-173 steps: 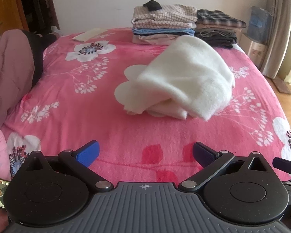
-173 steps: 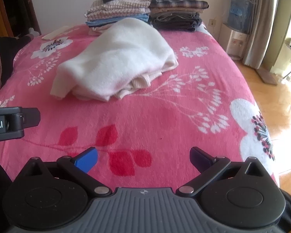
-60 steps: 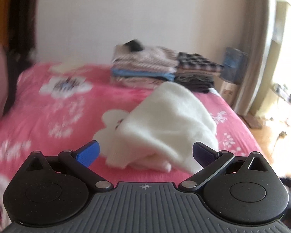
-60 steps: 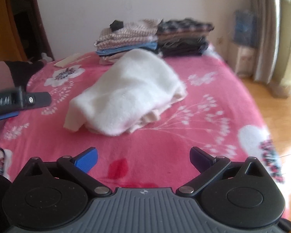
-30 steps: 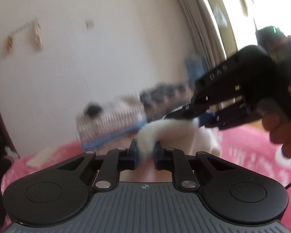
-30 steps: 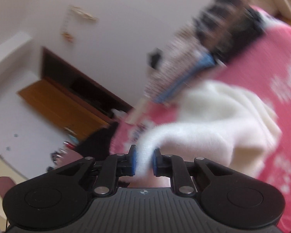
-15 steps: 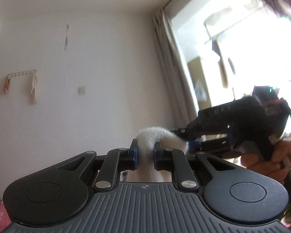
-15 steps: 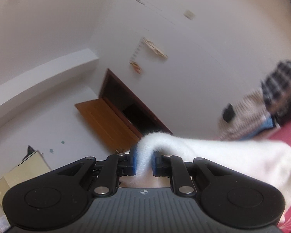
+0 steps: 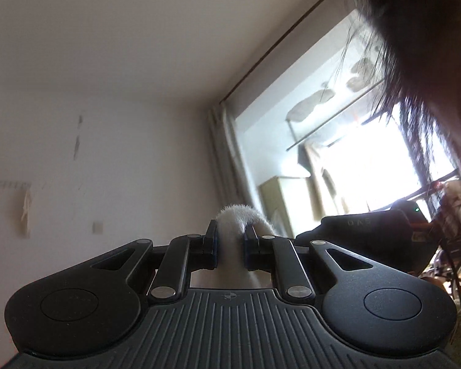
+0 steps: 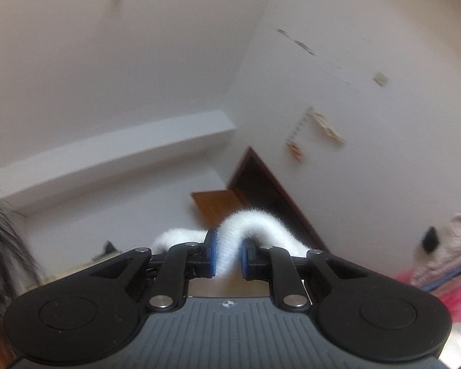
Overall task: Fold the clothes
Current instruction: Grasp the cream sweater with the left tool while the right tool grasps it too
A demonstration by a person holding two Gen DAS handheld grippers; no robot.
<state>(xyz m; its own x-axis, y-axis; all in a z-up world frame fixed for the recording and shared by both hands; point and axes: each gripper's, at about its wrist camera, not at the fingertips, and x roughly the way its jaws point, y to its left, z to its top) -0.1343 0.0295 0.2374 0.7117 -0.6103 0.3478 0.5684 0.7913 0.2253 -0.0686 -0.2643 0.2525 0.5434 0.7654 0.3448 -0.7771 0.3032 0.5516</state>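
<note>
Left wrist view: the white fleece garment (image 9: 235,215) is pinched in the left tongs (image 9: 229,247), raised toward the ceiling. It is soft, light and limp, so edge grips suit it; most of it hangs unseen, probably below. Right wrist view alone shows the right tongs (image 10: 227,256) clamping another fold, and folded stacks (image 10: 448,261) on the pink bed (image 10: 427,279).

we count two grippers, the left gripper (image 9: 229,240) and right gripper (image 10: 227,253) (each pinching fleece), one white fleece garment (image 10: 255,220), one stack of folded clothes (image 10: 448,246).
</note>
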